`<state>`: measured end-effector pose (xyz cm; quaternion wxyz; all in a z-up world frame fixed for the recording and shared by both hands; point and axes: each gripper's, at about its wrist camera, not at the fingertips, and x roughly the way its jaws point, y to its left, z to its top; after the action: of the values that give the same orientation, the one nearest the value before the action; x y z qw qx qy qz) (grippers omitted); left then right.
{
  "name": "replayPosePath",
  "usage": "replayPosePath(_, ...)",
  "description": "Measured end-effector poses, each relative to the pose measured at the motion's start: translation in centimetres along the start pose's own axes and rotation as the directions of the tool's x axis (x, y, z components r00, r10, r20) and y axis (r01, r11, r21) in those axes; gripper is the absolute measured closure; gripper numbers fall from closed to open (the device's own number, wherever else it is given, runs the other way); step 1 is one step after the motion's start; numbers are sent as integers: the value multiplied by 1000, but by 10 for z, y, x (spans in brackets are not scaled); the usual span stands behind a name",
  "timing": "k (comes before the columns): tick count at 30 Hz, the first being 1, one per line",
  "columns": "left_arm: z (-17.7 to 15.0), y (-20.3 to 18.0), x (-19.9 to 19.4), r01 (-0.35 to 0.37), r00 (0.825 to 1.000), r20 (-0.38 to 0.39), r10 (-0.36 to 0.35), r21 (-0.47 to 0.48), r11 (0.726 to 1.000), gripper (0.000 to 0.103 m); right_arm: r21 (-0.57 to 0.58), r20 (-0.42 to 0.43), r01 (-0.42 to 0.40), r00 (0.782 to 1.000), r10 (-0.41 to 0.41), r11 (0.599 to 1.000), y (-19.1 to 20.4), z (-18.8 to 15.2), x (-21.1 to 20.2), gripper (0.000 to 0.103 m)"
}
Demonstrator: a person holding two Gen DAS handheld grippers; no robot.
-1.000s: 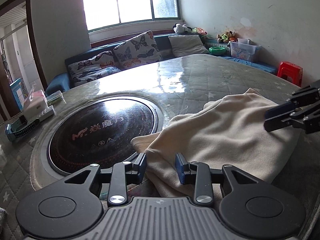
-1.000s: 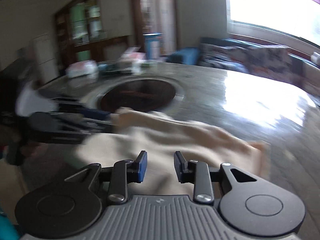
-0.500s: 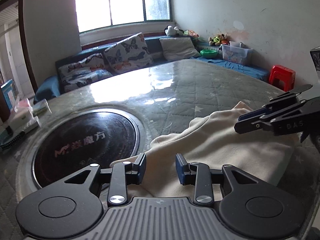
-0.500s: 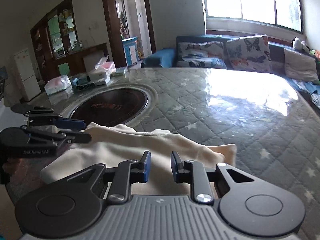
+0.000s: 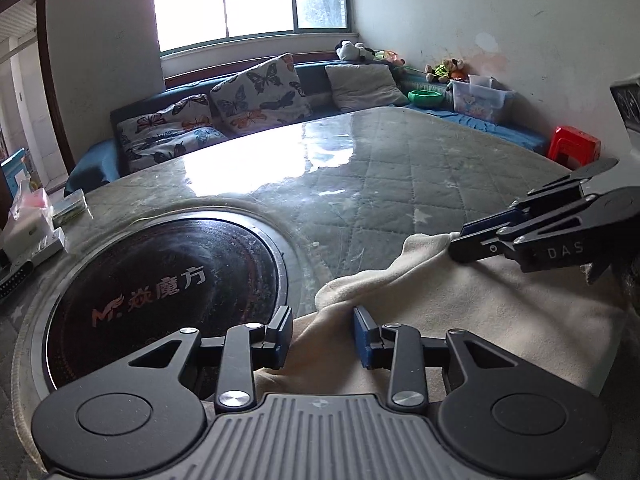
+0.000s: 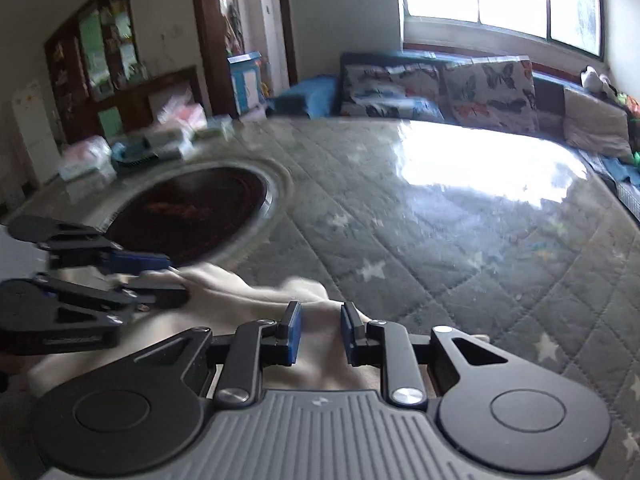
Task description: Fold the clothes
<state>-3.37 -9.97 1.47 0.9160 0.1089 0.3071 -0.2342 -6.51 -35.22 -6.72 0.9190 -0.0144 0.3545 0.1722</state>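
The left gripper (image 5: 322, 338) sits low over the near edge of the worktop (image 5: 392, 168), its jaws standing moderately apart with a raised ridge of the cream garment (image 5: 460, 312) running between the blue pads (image 5: 360, 336); the pads are not pressed onto the cloth. In the right wrist view the same gripper (image 6: 168, 280) reaches in from the left, level and nearly side-on, its tips over the garment's (image 6: 256, 300) left edge beside the dark round inset plate (image 6: 192, 212).

The garment lies bunched along the near side of the quilted, star-patterned worktop, just right of the inset plate (image 5: 160, 284).

The right gripper (image 6: 318, 334) is also partly open, a fold of cloth rising between its fingers without being clamped. From the left wrist view it (image 5: 460, 240) enters from the right, tilted slightly downward, its tips at the garment's far right corner; whether they pinch that corner cannot be told.
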Motion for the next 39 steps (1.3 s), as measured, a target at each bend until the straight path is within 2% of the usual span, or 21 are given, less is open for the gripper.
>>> replayPosePath(5, 2, 10, -12, -12, 1000, 20, 12, -20, 1000, 60, -17, 18, 5, 1000, -5, 1000, 5, 2, -12, 81)
replayPosePath(8, 2, 15, -22, -32, 999, 29, 33, -40, 999, 59, -72, 35, -14, 999, 17, 997, 18, 2, -28, 74)
replayPosePath(11, -1, 23, -34, -42, 999, 23, 45, -88, 995, 54, -151, 35, -51, 998, 57, 987, 38, -2, -43, 69)
replayPosePath(16, -12, 32, -54, -69, 997, 10, 71, -146, 987, 49, -287, 23, -140, 988, 153, 948, 80, -14, -65, 68)
replayPosePath(19, -19, 34, -66, -94, 995, 13, 97, -149, 984, 48, -346, 25, -173, 981, 194, 922, 106, -21, -69, 68)
replayPosePath(25, -33, 39, -83, -110, 994, 8, 114, -196, 974, 47, -403, -22, -223, 972, 234, 888, 143, -39, -47, 70)
replayPosePath(29, -39, 38, -91, -109, 994, 6, 113, -217, 970, 45, -479, 10, -167, 981, 196, 862, 162, -54, -42, 76)
replayPosePath(31, -43, 38, -94, -109, 994, 5, 113, -228, 968, 45, -501, 29, -151, 981, 191, 852, 163, -55, -48, 76)
replayPosePath(36, -42, 24, -107, -66, 996, 44, 78, -228, 971, 45, -458, 45, -168, 976, 211, 873, 156, -55, -63, 76)
replayPosePath(39, -41, 13, -113, -22, 997, 73, 38, -207, 978, 45, -392, 73, -151, 978, 195, 907, 140, -55, -75, 76)
